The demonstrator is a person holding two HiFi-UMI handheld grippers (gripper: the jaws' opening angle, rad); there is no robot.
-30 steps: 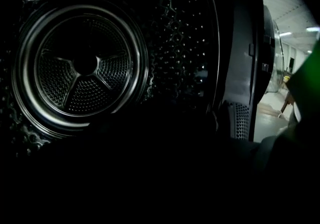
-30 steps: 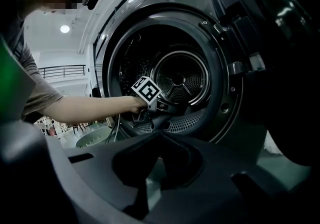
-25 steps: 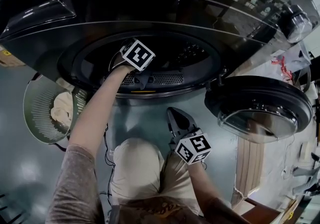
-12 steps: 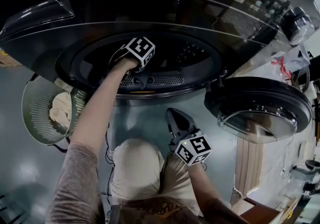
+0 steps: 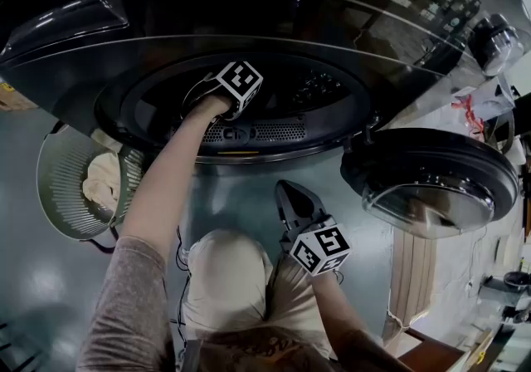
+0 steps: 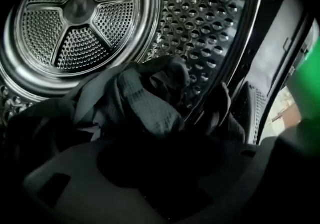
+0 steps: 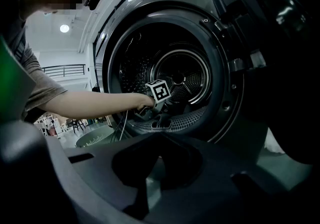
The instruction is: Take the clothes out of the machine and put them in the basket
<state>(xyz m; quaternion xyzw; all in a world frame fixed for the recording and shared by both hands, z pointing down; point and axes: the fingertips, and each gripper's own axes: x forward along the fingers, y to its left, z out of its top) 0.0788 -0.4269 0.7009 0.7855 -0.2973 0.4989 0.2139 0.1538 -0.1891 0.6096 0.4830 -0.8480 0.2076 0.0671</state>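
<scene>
Dark clothes (image 6: pixel 145 103) lie heaped at the bottom of the washing machine's perforated steel drum (image 6: pixel 75 18). My left gripper (image 6: pixel 160 143) reaches down into the drum through the round opening (image 5: pixel 249 105), its marker cube (image 5: pixel 239 80) showing in the head view. Its jaws have just been closing and the dark cloth bunches right at them, but their tips are lost in shadow. My right gripper (image 5: pixel 286 196) hangs outside, below the opening and over the person's knee, shut with nothing in it. The round basket (image 5: pixel 54 196) stands on the floor at the left with a light garment (image 5: pixel 101 179) inside.
The machine's round door (image 5: pixel 431 179) hangs open at the right. The person's knee (image 5: pixel 224 271) and a thin cable (image 5: pixel 178 246) are in front of the machine. The door seal and lint grille (image 5: pixel 249 131) rim the bottom of the opening.
The left gripper's cube has shifted a little and tipped, the hand sinking slightly deeper into the drum. The right gripper has kept still.
</scene>
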